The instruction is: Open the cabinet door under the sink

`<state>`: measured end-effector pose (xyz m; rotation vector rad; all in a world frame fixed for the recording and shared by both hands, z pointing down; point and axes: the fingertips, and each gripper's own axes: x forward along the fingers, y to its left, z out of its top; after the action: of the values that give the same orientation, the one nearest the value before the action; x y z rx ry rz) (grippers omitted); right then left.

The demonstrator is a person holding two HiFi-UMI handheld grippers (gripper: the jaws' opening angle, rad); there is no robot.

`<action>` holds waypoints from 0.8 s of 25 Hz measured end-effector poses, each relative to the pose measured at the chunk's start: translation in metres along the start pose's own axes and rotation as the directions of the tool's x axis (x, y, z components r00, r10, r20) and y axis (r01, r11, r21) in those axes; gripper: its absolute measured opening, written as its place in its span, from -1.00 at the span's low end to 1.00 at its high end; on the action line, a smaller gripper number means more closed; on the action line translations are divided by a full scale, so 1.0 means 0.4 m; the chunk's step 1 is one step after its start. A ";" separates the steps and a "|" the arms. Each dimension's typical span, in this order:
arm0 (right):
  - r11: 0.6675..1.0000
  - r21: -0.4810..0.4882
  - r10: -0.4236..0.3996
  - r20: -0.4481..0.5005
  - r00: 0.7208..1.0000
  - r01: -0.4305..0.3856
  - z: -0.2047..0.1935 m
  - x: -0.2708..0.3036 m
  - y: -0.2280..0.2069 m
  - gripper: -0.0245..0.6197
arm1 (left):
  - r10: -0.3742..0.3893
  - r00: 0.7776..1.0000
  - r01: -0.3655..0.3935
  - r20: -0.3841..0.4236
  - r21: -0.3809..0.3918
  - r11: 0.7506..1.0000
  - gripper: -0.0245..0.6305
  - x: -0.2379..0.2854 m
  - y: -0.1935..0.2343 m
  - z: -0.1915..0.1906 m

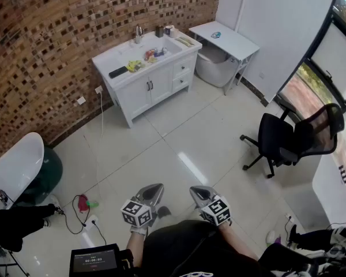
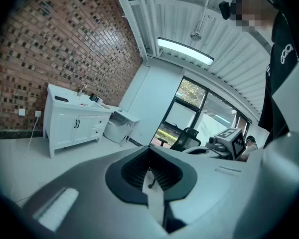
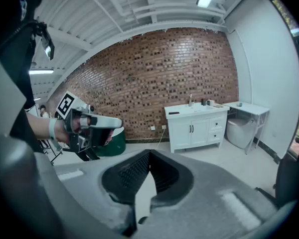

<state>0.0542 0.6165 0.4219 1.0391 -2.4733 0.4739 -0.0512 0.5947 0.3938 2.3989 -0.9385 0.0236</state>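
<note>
The white sink cabinet (image 1: 145,91) stands against the brick wall across the room, its two doors shut, with dark handles in the middle. It also shows in the left gripper view, where the cabinet (image 2: 72,125) is far left, and in the right gripper view, where the cabinet (image 3: 196,129) is at the right. My left gripper (image 1: 157,187) and right gripper (image 1: 195,190) hang side by side close to my body, far from the cabinet. Both are shut and hold nothing. The left gripper (image 2: 149,148) and the right gripper (image 3: 150,151) each show their tips pressed together.
A black office chair (image 1: 289,141) stands to the right. A white side table (image 1: 229,40) with a bin (image 1: 214,66) beneath it is beside the cabinet. A green and white tub chair (image 1: 24,167) and floor cables (image 1: 82,208) lie to the left. Small items crowd the countertop (image 1: 139,59).
</note>
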 end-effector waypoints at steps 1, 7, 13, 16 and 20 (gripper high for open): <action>0.999 -0.019 0.030 -0.009 1.000 -0.030 -0.003 0.016 0.036 -0.97 | 0.015 1.000 -0.015 0.002 -0.002 1.000 -0.89 -0.022 0.020 0.004; 0.988 -0.100 0.111 -0.056 0.992 -0.116 0.002 0.084 0.115 -0.96 | 0.063 0.998 -0.063 0.015 -0.025 0.998 -0.89 -0.072 0.089 0.008; 0.979 -0.085 0.181 -0.071 0.981 -0.186 -0.010 0.165 0.060 -0.97 | 0.131 0.991 -0.128 0.030 -0.085 0.988 -0.89 -0.028 0.151 -0.004; 0.972 -0.100 0.208 -0.069 0.976 -0.215 -0.001 0.217 0.032 -0.97 | 0.157 0.987 -0.154 0.026 -0.086 0.984 -0.89 -0.007 0.185 -0.003; 0.967 -0.144 0.209 -0.027 0.977 -0.211 0.090 0.259 -0.062 -0.97 | 0.171 0.985 -0.169 0.021 -0.075 0.983 -0.89 0.060 0.216 0.048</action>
<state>-0.0020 0.5222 0.4458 0.7183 -2.5767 0.3535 -0.0911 0.5183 0.4255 2.2521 -1.1352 0.0196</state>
